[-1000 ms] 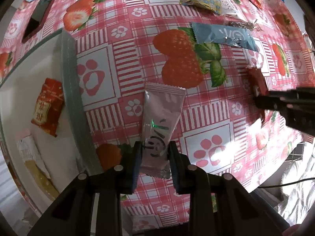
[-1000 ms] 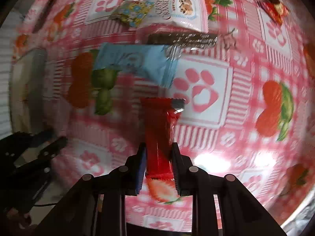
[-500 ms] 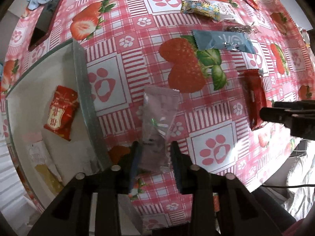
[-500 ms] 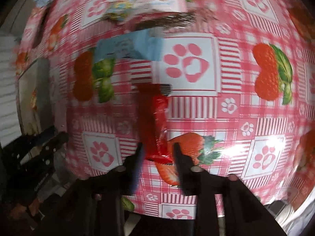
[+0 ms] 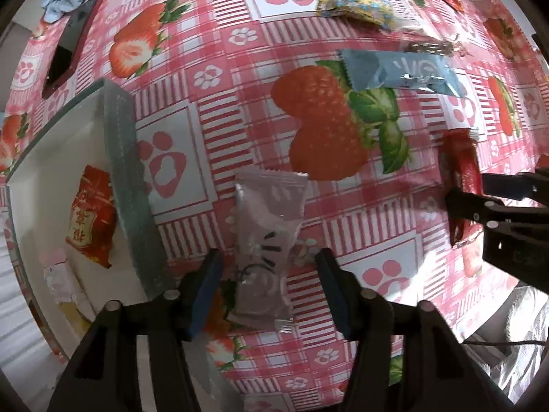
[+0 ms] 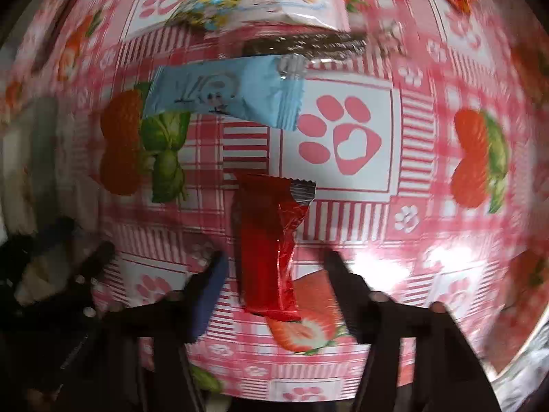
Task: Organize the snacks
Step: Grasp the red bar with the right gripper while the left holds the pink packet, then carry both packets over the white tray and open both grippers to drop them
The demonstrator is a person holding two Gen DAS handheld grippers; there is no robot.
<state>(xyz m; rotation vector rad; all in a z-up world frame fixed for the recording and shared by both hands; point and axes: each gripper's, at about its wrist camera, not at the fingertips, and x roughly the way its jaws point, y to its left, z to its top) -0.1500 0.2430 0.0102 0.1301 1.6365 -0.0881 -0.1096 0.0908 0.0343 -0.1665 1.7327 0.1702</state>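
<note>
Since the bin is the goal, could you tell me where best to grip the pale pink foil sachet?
Grip the pale pink foil sachet across its narrow width near the lower end, coming from above; it lies flat, lengthwise between the open left gripper fingers.

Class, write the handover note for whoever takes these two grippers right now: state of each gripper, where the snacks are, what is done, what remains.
Left gripper: open, jaws astride the pale pink packet, which lies on the tablecloth just right of the white tray.
Right gripper: open, jaws astride the red packet, also lying on the cloth.
Done: a red-and-gold packet and a few others lie in the tray.
Left: neither packet is gripped or in the tray. The blue packet, the dark foil bar and the floral and white packets beyond it also wait on the cloth.
</note>
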